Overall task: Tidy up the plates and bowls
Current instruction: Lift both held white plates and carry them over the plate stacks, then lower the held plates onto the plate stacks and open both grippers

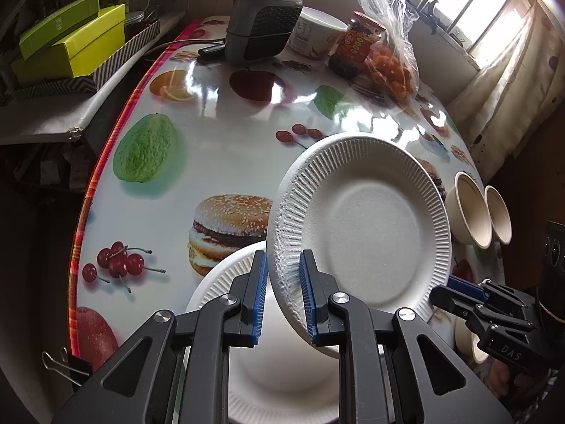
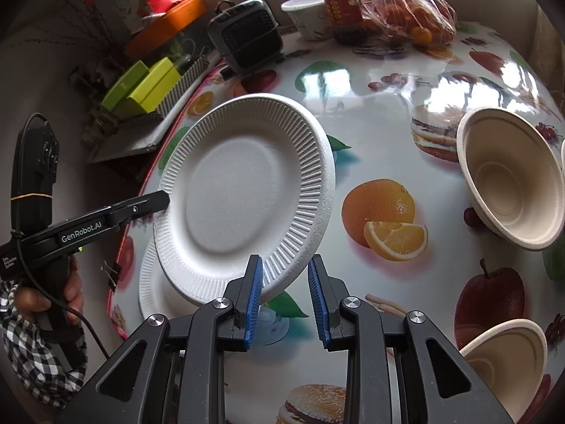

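Note:
I hold a white foam plate [image 1: 370, 219] [image 2: 240, 190] tilted above the fruit-print table [image 1: 212, 155]. My left gripper [image 1: 283, 265] [image 2: 164, 199] is shut on its ribbed left rim. My right gripper [image 2: 286, 261] [image 1: 439, 291] is shut on the opposite rim, which fills the gap between its blue pads. A second white plate [image 1: 282, 371] [image 2: 152, 289] lies flat on the table just beneath. Two beige bowls [image 1: 469, 212] [image 1: 498, 215] stand to the right; the right wrist view shows one bowl [image 2: 512, 183] and another bowl [image 2: 505, 357] nearer.
At the back of the table stand a dark heater [image 1: 261, 24], a white cup [image 1: 314, 31], a jar [image 1: 360, 39] and a plastic bag of oranges [image 1: 392, 67]. Green boxes [image 1: 70, 42] sit on a shelf to the left. A binder clip [image 1: 67, 364] grips the table's near-left edge.

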A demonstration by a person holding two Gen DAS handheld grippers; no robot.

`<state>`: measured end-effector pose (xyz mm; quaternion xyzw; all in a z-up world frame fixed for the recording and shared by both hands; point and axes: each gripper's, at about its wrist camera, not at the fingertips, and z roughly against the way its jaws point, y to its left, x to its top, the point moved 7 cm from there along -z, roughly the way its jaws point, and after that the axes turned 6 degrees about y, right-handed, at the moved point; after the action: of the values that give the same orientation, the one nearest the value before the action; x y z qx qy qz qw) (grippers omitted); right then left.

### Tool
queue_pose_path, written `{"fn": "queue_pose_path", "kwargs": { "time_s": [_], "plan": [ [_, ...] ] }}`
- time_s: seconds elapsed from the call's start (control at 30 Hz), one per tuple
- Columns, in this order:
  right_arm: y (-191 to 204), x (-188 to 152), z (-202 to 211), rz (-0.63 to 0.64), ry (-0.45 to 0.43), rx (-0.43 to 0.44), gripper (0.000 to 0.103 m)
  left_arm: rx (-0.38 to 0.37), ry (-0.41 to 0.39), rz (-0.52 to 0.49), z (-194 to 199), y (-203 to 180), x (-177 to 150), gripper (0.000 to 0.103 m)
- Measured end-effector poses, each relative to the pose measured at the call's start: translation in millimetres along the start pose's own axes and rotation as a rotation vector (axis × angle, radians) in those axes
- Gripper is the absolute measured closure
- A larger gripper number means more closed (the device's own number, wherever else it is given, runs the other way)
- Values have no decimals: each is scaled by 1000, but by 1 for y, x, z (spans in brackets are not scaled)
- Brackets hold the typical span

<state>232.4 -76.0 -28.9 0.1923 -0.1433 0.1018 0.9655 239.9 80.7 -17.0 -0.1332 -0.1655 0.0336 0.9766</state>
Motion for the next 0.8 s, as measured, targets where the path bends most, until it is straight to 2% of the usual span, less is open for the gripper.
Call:
{"fn": "queue_pose_path", "kwargs": {
  "time_s": [0.8],
  "plan": [
    [33, -32, -19, 54, 56, 29, 76, 17, 6, 59, 10, 34, -52, 83]
  ]
}}
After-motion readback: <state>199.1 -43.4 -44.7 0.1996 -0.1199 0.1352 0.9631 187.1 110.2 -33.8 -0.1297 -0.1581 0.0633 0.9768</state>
